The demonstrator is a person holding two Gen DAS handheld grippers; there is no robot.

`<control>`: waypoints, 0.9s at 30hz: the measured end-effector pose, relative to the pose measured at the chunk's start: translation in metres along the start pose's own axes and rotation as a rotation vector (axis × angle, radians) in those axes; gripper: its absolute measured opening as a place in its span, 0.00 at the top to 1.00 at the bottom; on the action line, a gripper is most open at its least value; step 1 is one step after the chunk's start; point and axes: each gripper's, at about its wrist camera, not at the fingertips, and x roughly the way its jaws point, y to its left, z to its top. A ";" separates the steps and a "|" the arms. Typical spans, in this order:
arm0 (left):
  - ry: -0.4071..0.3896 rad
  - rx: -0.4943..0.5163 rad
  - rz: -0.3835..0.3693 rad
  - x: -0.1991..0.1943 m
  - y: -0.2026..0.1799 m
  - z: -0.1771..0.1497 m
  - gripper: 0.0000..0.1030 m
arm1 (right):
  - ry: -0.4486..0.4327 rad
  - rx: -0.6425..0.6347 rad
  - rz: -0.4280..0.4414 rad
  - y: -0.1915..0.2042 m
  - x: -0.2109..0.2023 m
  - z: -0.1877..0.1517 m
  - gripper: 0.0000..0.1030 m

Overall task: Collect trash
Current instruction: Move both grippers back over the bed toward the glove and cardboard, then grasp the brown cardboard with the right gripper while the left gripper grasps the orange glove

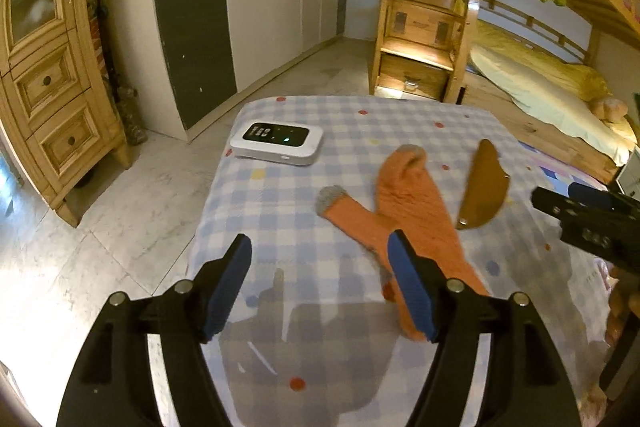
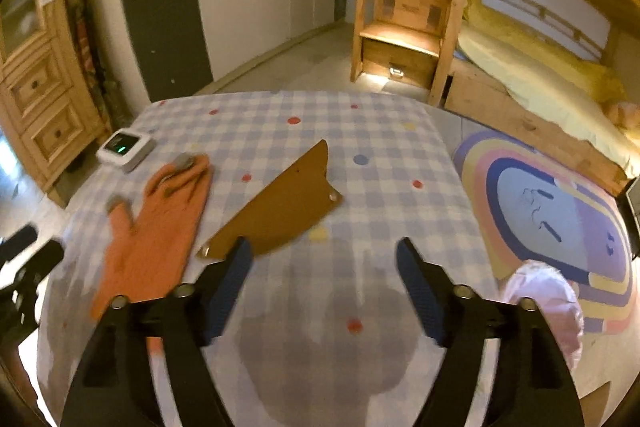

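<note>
Two orange socks [image 1: 404, 211] with grey toes lie crossed on a table with a blue checked cloth [image 1: 304, 187]. They also show in the right wrist view [image 2: 160, 227]. A brown leather sheath-shaped piece [image 1: 482, 187] lies to their right; it also shows in the right wrist view [image 2: 280, 207]. My left gripper [image 1: 320, 251] is open and empty above the cloth, its right finger over the socks. My right gripper [image 2: 324, 251] is open and empty, its left fingertip over the brown piece's near end. The right gripper also shows at the right edge of the left wrist view [image 1: 588, 219].
A white device [image 1: 276, 143] with a green light sits at the table's far left. A pink bag [image 2: 548, 307] is by the table's right side, over a rainbow rug [image 2: 560, 219]. A wooden cabinet [image 1: 52, 87], wardrobe doors and a bunk bed with stairs [image 1: 424, 27] surround the table.
</note>
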 end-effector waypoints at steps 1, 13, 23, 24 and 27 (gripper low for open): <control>0.005 -0.006 0.001 0.003 0.002 0.000 0.33 | -0.002 0.007 -0.008 0.003 0.008 0.004 0.18; 0.040 -0.042 0.011 0.019 0.008 -0.002 0.33 | 0.091 0.000 -0.099 0.030 0.075 0.032 0.16; 0.054 -0.029 -0.001 0.010 0.003 -0.012 0.32 | 0.148 -0.023 0.003 -0.005 0.046 -0.010 0.17; 0.055 -0.028 -0.005 0.009 0.001 -0.013 0.32 | 0.150 -0.023 0.008 -0.009 0.043 -0.015 0.18; 0.059 -0.024 -0.015 0.006 -0.003 -0.018 0.31 | 0.147 -0.020 0.023 -0.024 0.031 -0.026 0.25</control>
